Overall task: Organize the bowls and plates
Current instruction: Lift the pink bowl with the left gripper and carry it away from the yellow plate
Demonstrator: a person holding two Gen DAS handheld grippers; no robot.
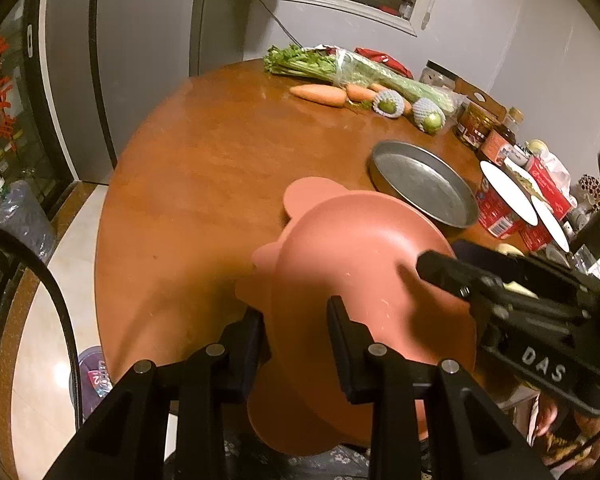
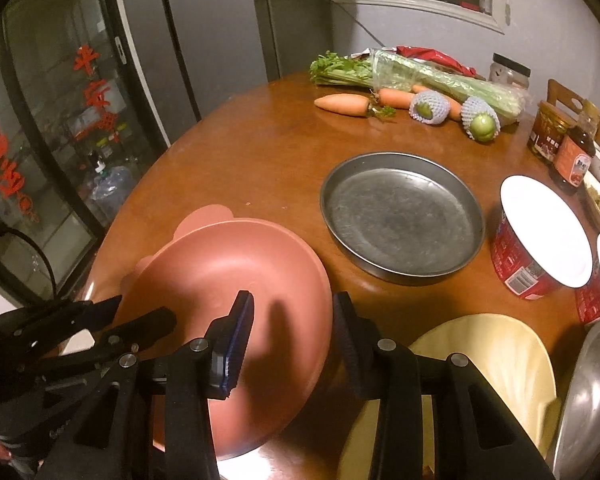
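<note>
Nearest, the left tongs point(image 1: 296, 344) are clenched on the near-left rim of the pink bowl point(image 1: 364, 272), one finger outside the wall and one inside. The bowl is tilted, its far side low over the near edge of the wooden surface point(image 1: 204, 168), its near part overhanging that edge. The right tongs point(image 2: 294, 340) straddle the bowl's right rim with a gap visible, so they look released; whether either pad touches cannot be told. The left hand therefore carries the bowl. Just right of it lies a cream plate point(image 2: 496, 364), partly hidden by the right tongs. Beyond and to the right sits the metal pan point(image 2: 402, 214), a likely stacking spot. The bowl's underside and its eared rim are mostly hidden.
</note>
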